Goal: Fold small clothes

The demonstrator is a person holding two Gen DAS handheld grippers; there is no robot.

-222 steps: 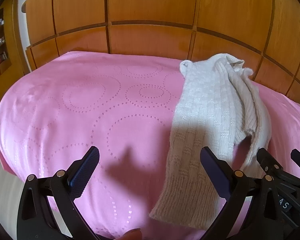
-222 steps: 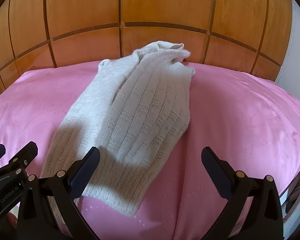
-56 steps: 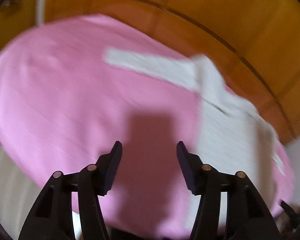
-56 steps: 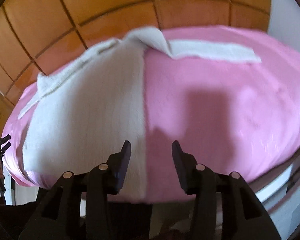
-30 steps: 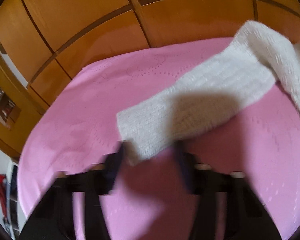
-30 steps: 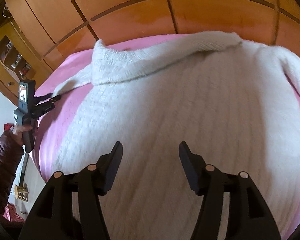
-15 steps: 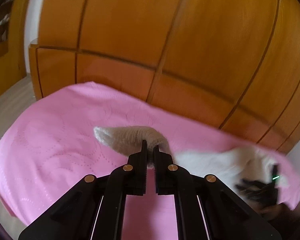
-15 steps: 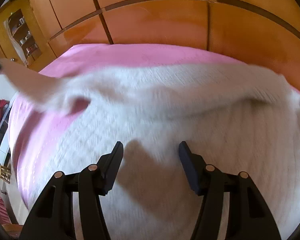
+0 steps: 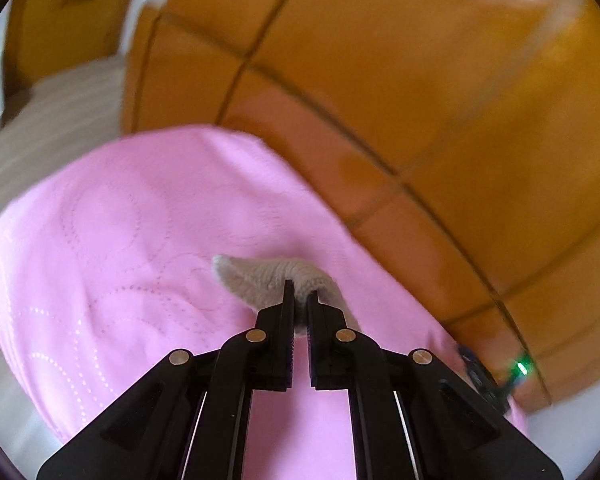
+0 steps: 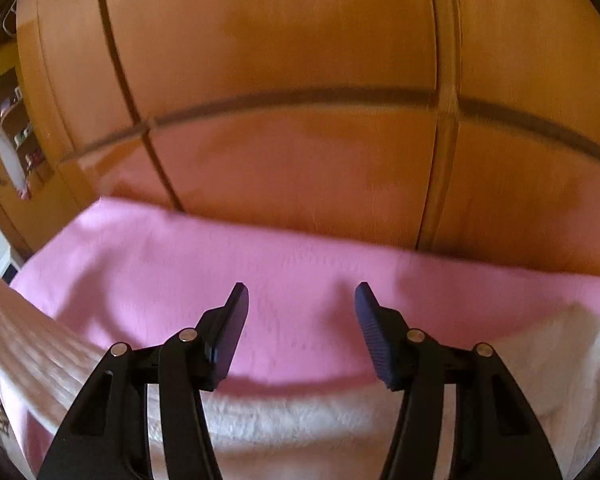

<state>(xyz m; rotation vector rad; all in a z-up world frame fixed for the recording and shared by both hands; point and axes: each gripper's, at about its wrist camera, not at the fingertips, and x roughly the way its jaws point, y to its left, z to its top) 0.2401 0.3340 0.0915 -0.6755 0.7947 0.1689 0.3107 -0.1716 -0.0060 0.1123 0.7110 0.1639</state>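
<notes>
Lifted since a second ago, the cream ribbed knit sweater's sleeve (image 9: 268,280) hangs pinched in the closed left gripper (image 9: 298,300) above the pink embossed bedspread (image 9: 120,240); its body (image 10: 300,420) lies flat below the right gripper (image 10: 300,300), jaws apart, empty.

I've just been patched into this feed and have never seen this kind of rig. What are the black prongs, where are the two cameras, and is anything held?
There is no robot arm: a person carries a two-finger gripper in each hand, with a fisheye camera looking along its fingers. The left view shows the left gripper shut on a sleeve end of a cream knitted sweater, lifted above the pink bedcover. The right view shows the right gripper open and empty over the sweater's body. Behind stands wooden panelling.
</notes>
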